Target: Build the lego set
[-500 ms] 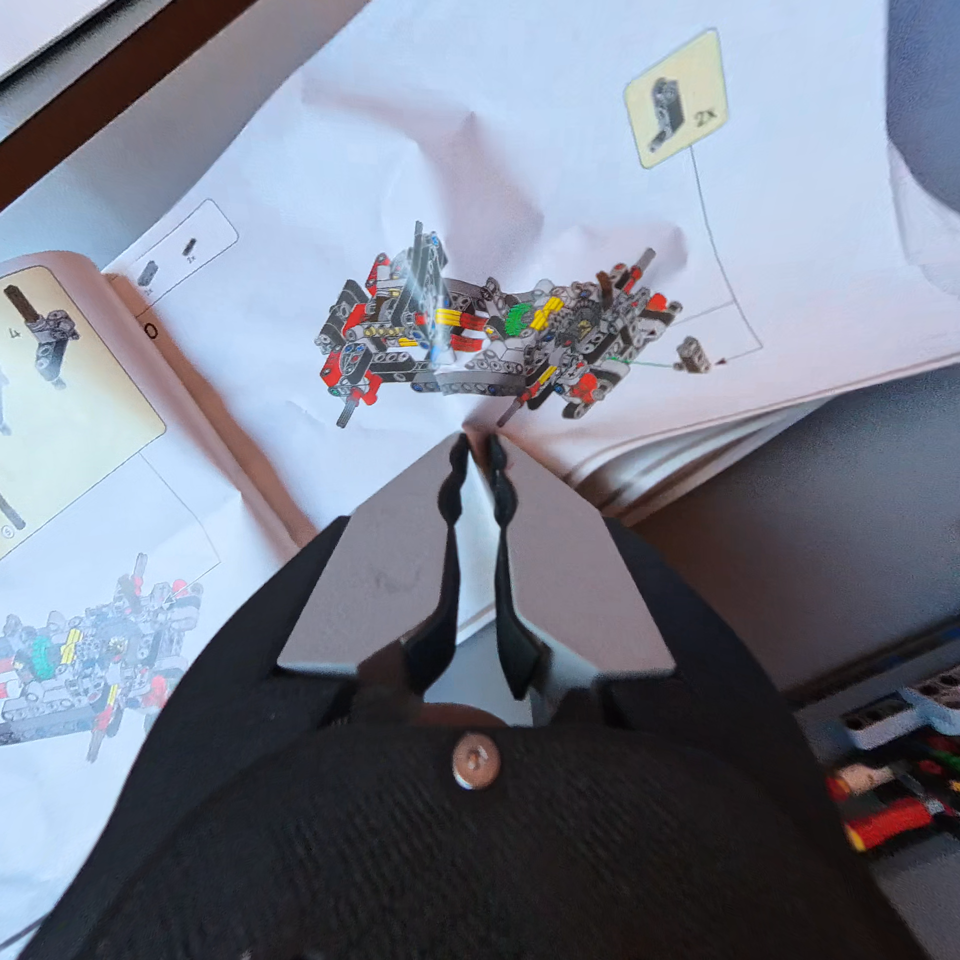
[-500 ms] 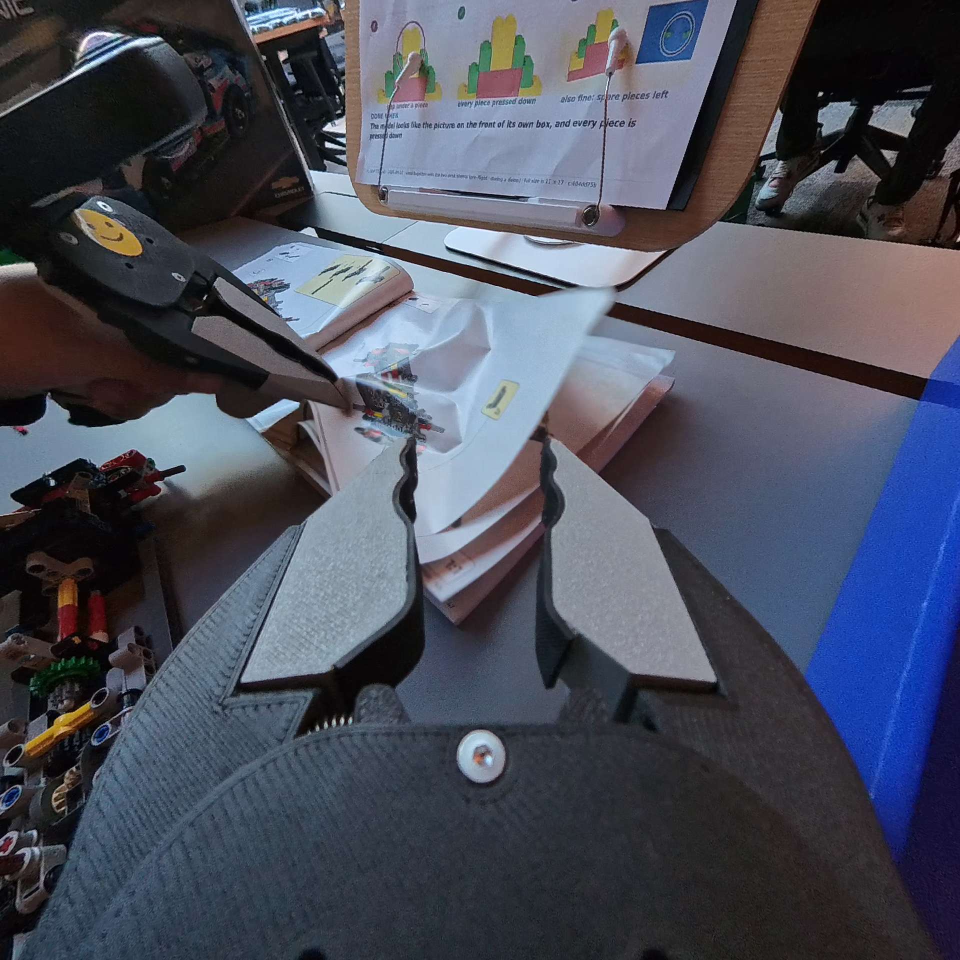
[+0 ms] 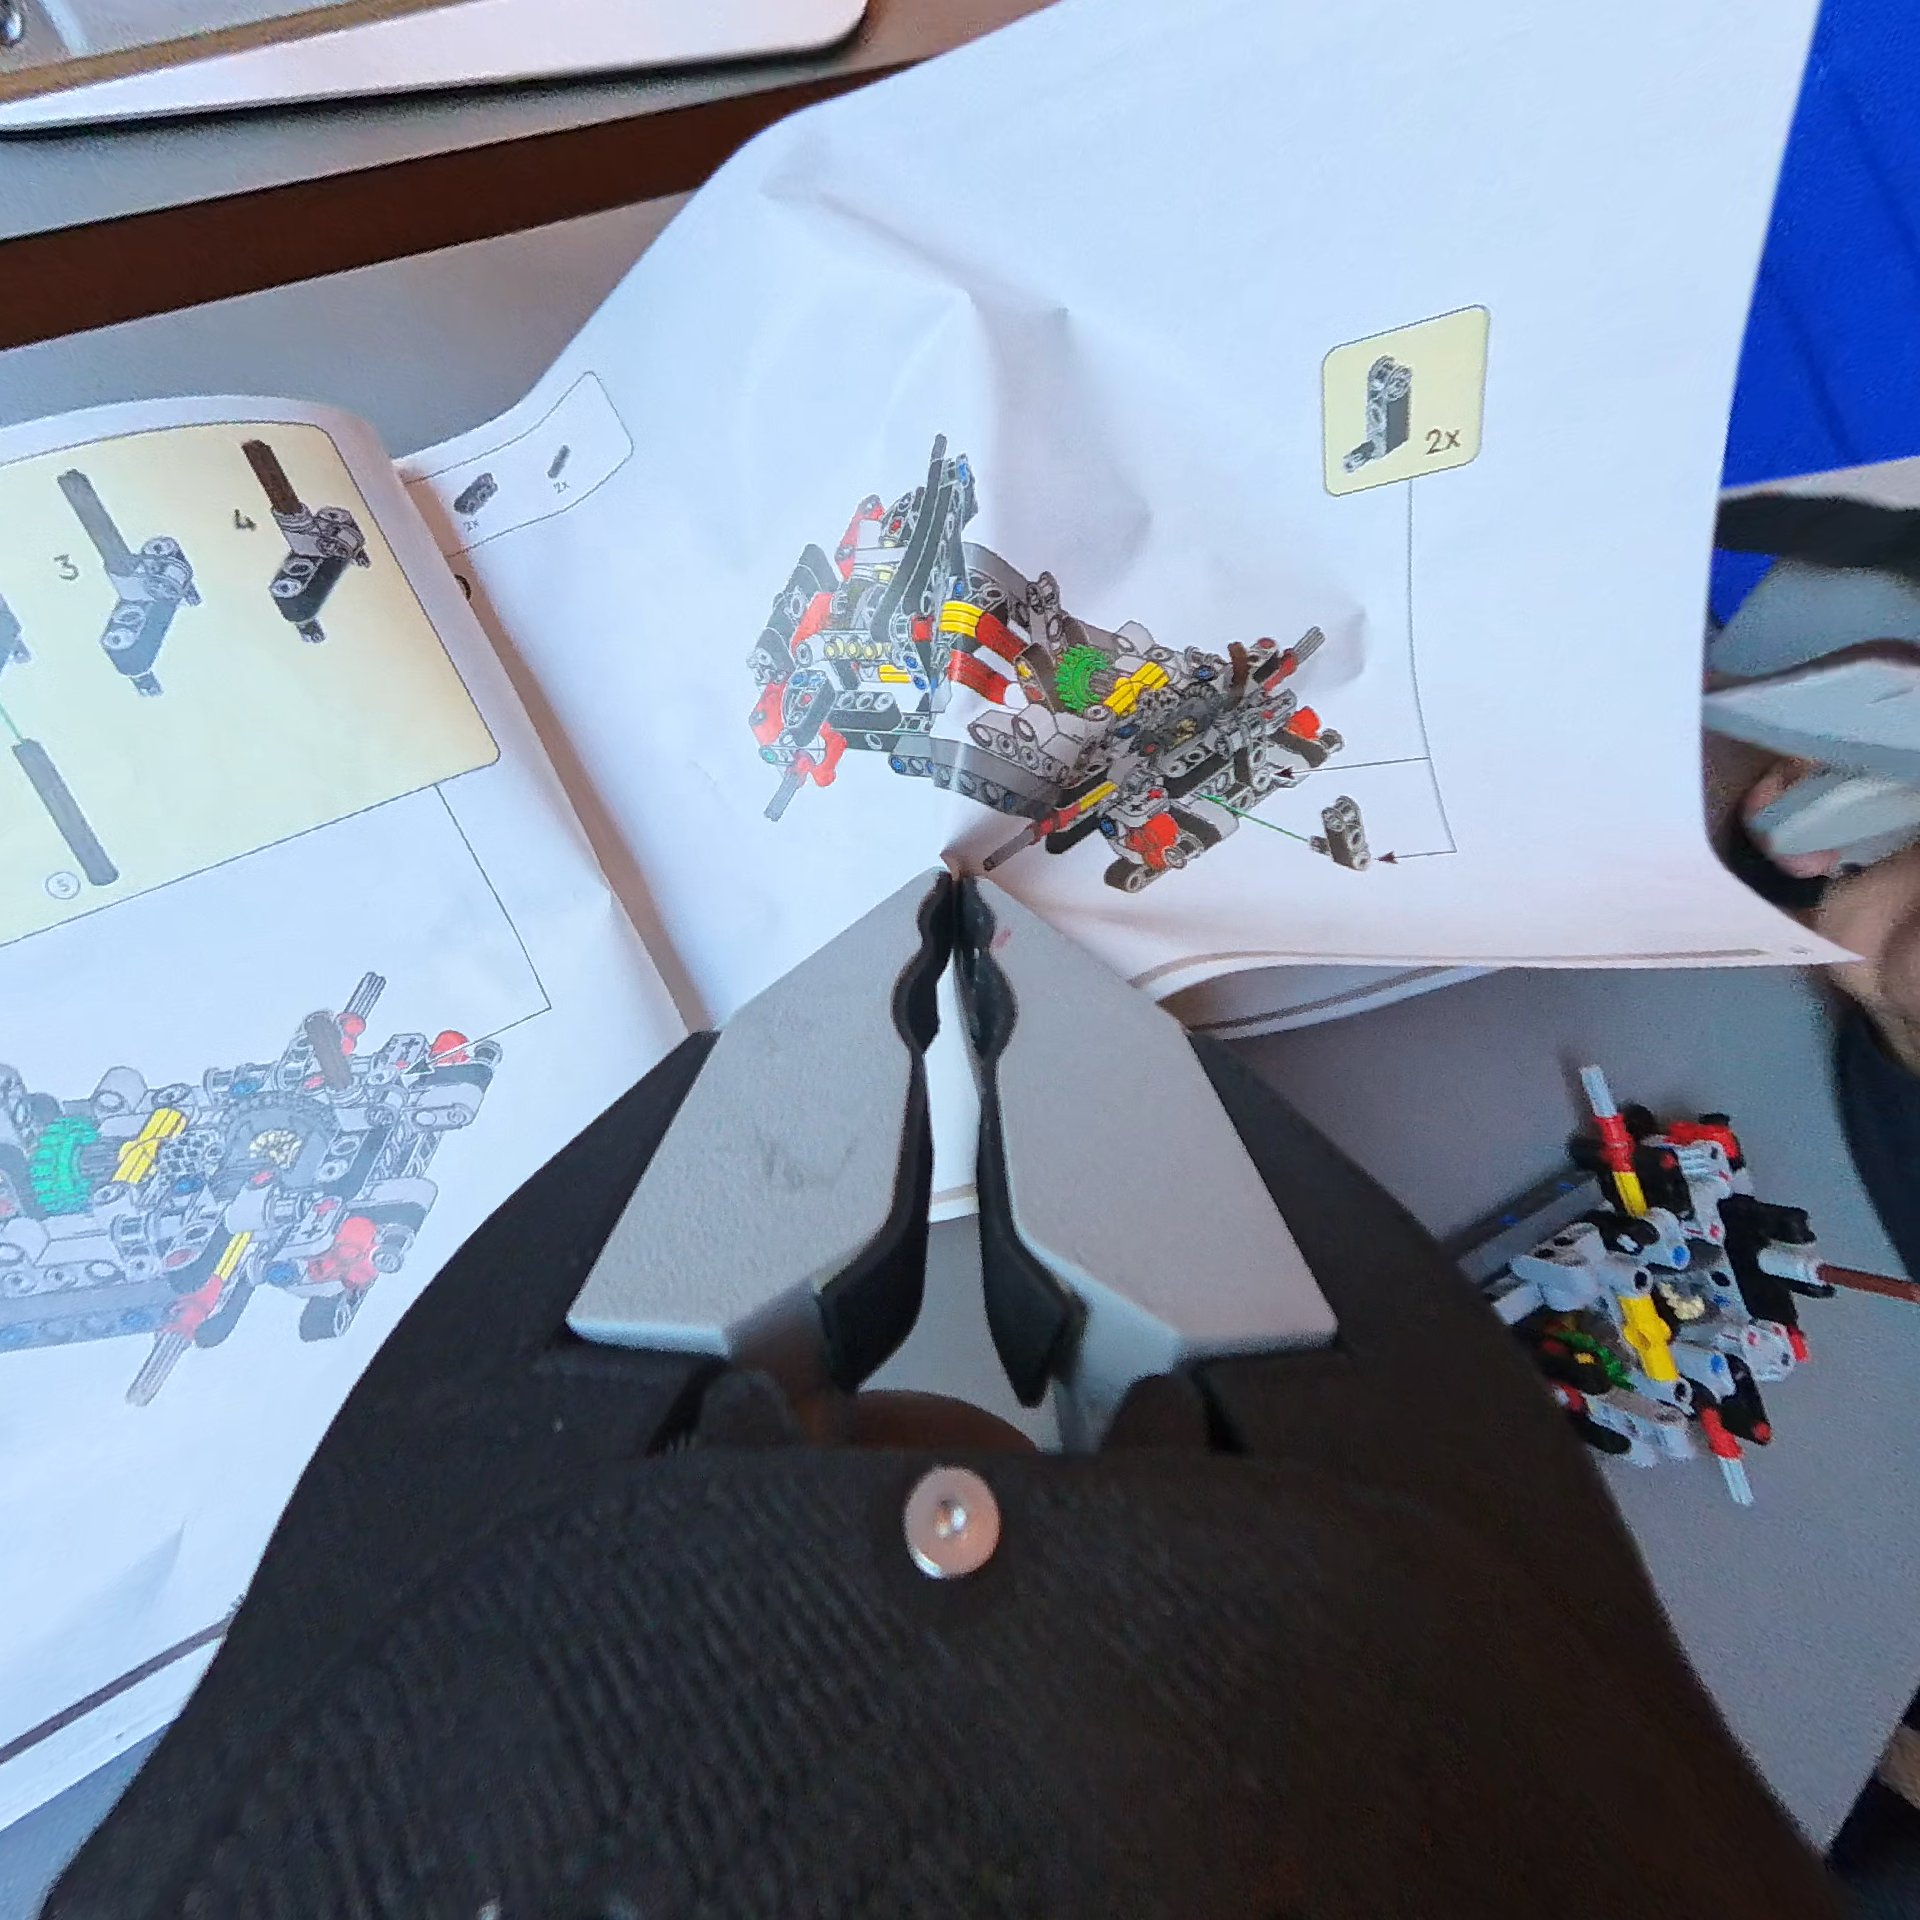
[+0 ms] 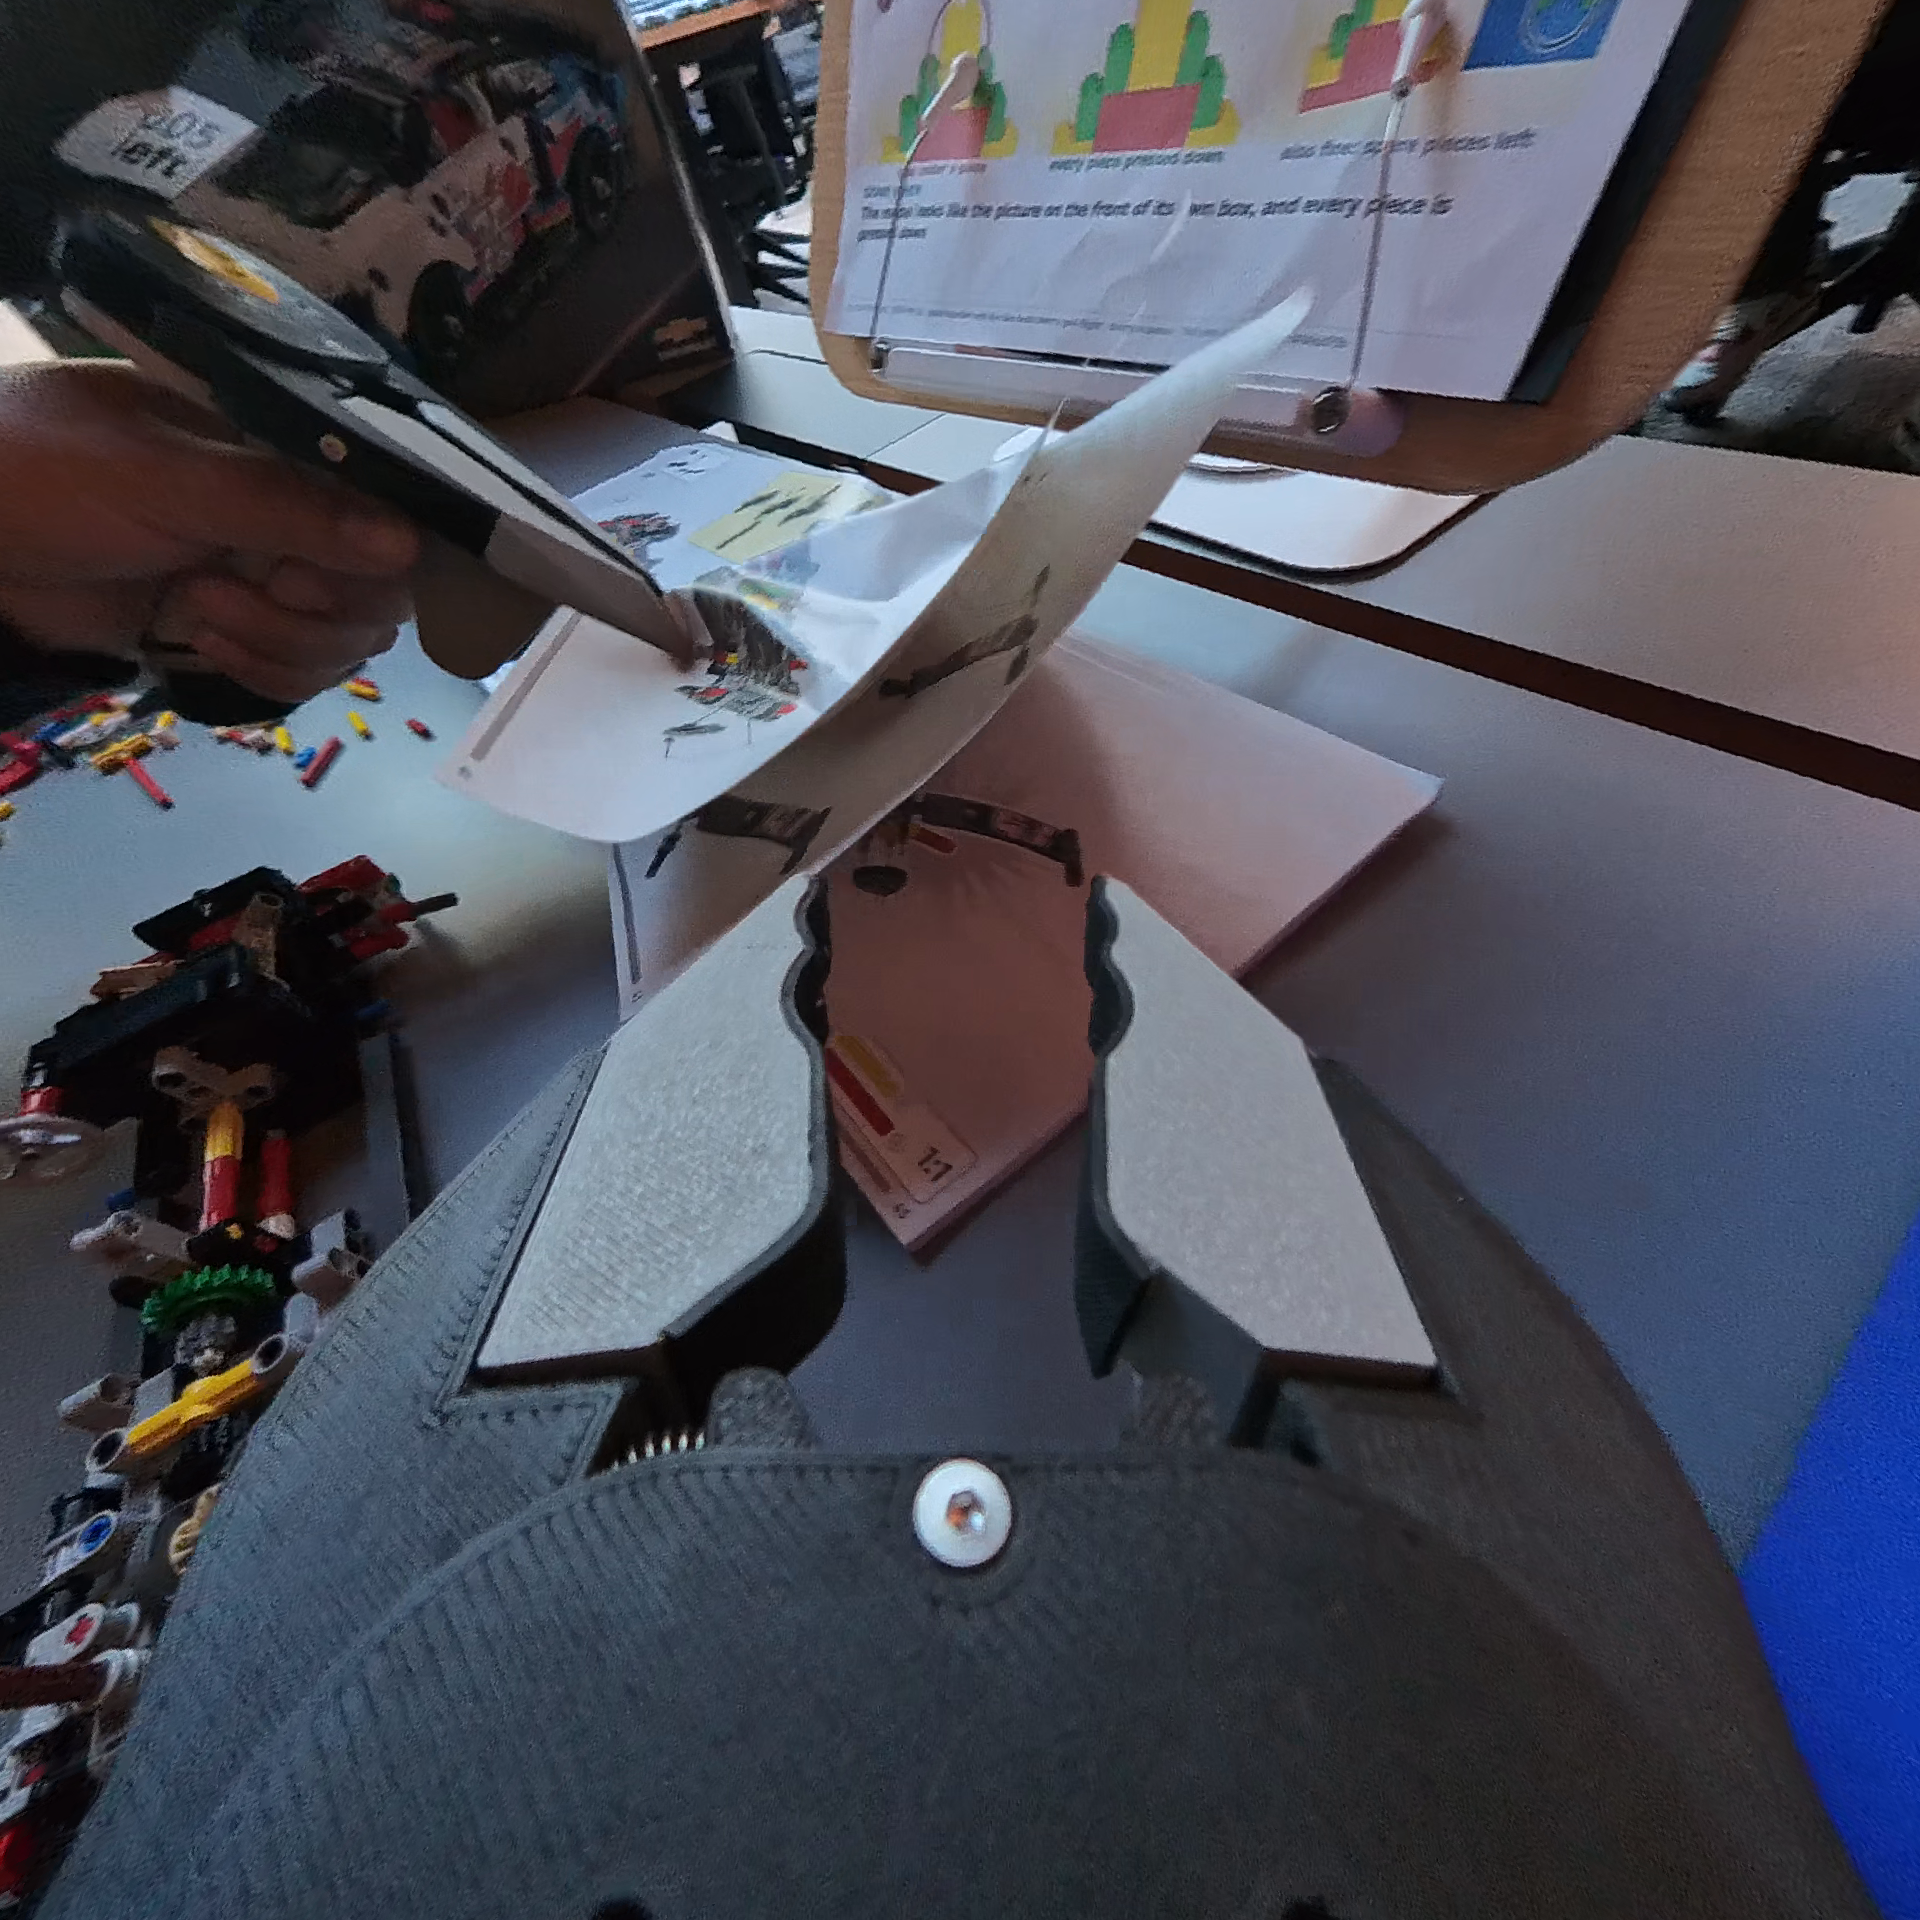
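Right gripper (image 4: 951,914) sits low over the grey table (image 4: 1558,1039), fingers (image 4: 1174,1039) about half open with nothing between the pads; they hover over the near corner of the open booklet (image 4: 1195,800), not touching it as far as can be seen. To its left on the table lies a partly built brick model (image 4: 218,1091), black, red, yellow with a green gear. Just beyond the right fingertips a single page (image 4: 623,727) is lifted off the booklet and curls upward, lower edge raised clear of the stack. Left gripper (image 3: 954,888), held in a hand (image 4: 187,561), has its pads pressed together on that page near the lower edge, paper puckering at the tips; in the right wrist view the tips meet the sheet beside a printed diagram. Left wrist view: page (image 3: 1091,416) shows a colour drawing of the model, the flat left-hand page (image 3: 260,935) stays down, and the model (image 3: 1662,1288) sits on the table to the right. Loose small bricks (image 4: 135,748) are scattered further left. Behind the booklet stand a wooden stand with a printed sheet (image 4: 1247,208) and a dark box with a car picture (image 4: 468,187).
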A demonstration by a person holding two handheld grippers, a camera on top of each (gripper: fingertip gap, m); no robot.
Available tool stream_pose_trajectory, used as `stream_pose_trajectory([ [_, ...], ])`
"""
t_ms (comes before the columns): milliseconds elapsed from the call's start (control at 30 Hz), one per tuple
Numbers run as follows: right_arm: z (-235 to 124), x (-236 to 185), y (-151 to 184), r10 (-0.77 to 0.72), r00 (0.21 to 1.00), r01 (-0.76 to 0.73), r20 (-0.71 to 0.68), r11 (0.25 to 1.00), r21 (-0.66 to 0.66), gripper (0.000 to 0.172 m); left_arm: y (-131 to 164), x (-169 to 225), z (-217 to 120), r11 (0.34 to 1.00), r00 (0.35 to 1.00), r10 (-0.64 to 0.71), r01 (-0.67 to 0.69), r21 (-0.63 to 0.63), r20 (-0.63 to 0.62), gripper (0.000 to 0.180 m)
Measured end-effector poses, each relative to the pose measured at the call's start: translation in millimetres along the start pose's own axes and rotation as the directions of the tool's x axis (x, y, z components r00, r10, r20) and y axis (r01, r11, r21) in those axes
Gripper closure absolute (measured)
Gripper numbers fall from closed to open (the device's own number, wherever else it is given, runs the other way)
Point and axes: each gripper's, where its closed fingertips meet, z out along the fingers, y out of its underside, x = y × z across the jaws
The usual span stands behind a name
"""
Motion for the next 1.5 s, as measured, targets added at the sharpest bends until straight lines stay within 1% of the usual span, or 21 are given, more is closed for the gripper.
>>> stream_pose_trajectory([
  [67, 3.5, -5.8, 1.9, -0.011, 1.0, 0.011, 0.024, 1.0, -0.012, 0.124, 0.1, 0.8, -1.5, 1.0, 1.0, -0.007, 0.007, 0.003, -0.018, 0.18],
  [167, 5.3, -8.9, 1.1, -0.034, 0.999, 0.035, 0.021, 0.999, -0.012, 0.124, 2.8, 1.6, -1.4, 1.0, 0.999, -0.018, 0.018, 0.002, -0.048, 0.18],
  [300, 2.2, -2.4, -5.1, -0.058, 0.998, 0.058, -0.039, 0.998, 0.012, 0.125, 3.5, 1.9, -3.4, 0.999, 0.996, -0.036, 0.037, 0.017, -0.083, 0.18],
  [433, -9.7, -0.2, -23.5, -0.094, 0.991, 0.102, -0.092, 0.99, 0.098, 0.126, 5.5, 2.0, -4.3, 0.999, 0.995, -0.034, 0.036, 0.016, -0.098, 0.18],
  [500, -17.5, -11.8, -37.1, -0.129, 0.989, 0.139, -0.066, 0.976, 0.167, 0.129, 6.5, 3.3, -4.2, 0.999, 0.994, -0.033, 0.035, 0.011, -0.105, 0.179],
  [567, -19.9, -28.1, -43.4, -0.169, 0.985, 0.169, -0.016, 0.966, 0.197, 0.131, 7.6, 2.3, -3.8, 1.0, 0.995, -0.026, 0.026, 0.007, -0.096, 0.18],
  [600, -17.6, -33.4, -41.7, -0.185, 0.983, 0.182, -0.002, 0.966, 0.185, 0.132, 7.9, 2.0, -3.7, 1.0, 0.995, -0.024, 0.024, 0.007, -0.093, 0.18],
  [667, -7.6, -36.9, -29.2, -0.206, 0.978, 0.205, 0.004, 0.973, 0.11, 0.133, 8.7, 2.2, -3.3, 1.0, 0.996, -0.022, 0.023, 0.005, -0.092, 0.18],
  [767, 6.7, -31.6, -6.3, -0.223, 0.975, 0.223, -0.012, 0.975, -0.024, 0.138, 9.5, 1.8, -3.0, 1.0, 0.996, -0.018, 0.019, 0.006, -0.085, 0.18],
  [833, 10.9, -27.4, 3.3, -0.232, 0.972, 0.229, -0.026, 0.97, -0.085, 0.137, 9.6, 2.1, -3.8, 1.0, 0.996, -0.021, 0.021, 0.007, -0.084, 0.18],
  [1067, 13.4, -18.7, 10.2, -0.23, 0.972, 0.221, -0.056, 0.967, -0.126, 0.136, 9.7, 1.0, -11.0, 1.0, 0.995, -0.023, 0.025, 0.011, -0.099, 0.18],
  [1233, 11.8, -18.2, 5.9, -0.23, 0.971, 0.223, -0.063, 0.969, -0.102, 0.137, 9.3, -0.5, -16.2, 0.998, 0.99, -0.052, 0.056, 0.028, -0.131, 0.18],
  [1367, 14.0, -13.2, 13.0, -0.222, 0.973, 0.213, -0.065, 0.969, -0.129, 0.137, 8.0, -4.2, -22.1, 0.995, 0.983, -0.081, 0.09, 0.052, -0.165, 0.18],
  [1500, 11.9, -11.3, 9.0, -0.209, 0.975, 0.201, -0.072, 0.974, -0.107, 0.138, 8.6, -13.5, -33.4, 0.984, 0.966, -0.133, 0.155, 0.085, -0.22, 0.18],
])
